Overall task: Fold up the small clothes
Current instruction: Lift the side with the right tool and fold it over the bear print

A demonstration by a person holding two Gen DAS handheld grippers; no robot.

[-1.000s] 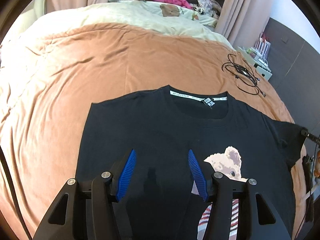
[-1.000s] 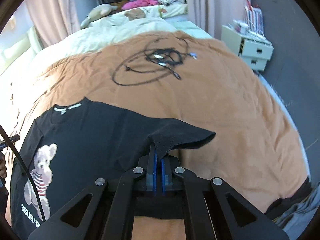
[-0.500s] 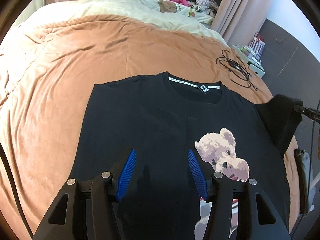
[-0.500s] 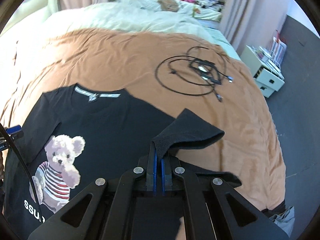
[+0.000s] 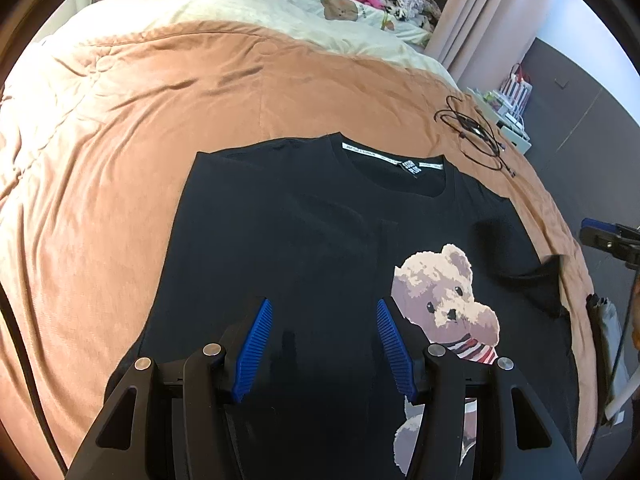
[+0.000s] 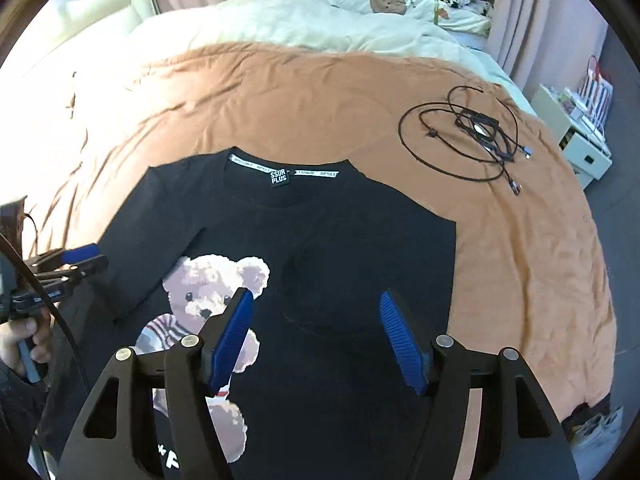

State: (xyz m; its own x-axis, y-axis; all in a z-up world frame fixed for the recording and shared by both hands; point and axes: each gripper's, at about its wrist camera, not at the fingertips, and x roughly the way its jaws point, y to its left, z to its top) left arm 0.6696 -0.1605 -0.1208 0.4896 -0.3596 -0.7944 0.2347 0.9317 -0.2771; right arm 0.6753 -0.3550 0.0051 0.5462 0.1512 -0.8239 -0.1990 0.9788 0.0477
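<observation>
Your black T-shirt (image 5: 320, 240) lies front-up on the brown blanket (image 5: 120, 160), filling the lower centre of both wrist views, with its collar toward the top of the frame and the white neck tape and black label (image 6: 279, 177) showing. The teddy-bear print (image 6: 216, 292) sits left of centre in the right wrist view and at lower right in the left wrist view. In the left wrist view the shirt's left edge runs straight down from the shoulder, with no sleeve sticking out. At right in that view the other sleeve (image 5: 496, 240) lies folded in over the chest, beside the bear's head, with a loose corner of cloth just below it at the shirt's edge.

Your left gripper (image 5: 324, 344) hangs over the lower middle of the shirt with its blue pads (image 5: 256, 344) spread apart and nothing between them but the cloth lying below.

Your right gripper (image 6: 316, 336) is above the shirt's lower right part, its jaws opening; the pads (image 6: 234, 332) stand wide, no cloth is pinched between them.

A tangle of black cables (image 6: 472, 132) lies on the blanket at upper right, well apart from the shirt. A cream duvet (image 6: 320, 24) with a bear print and stuffed toys fill the top of the frame.
</observation>
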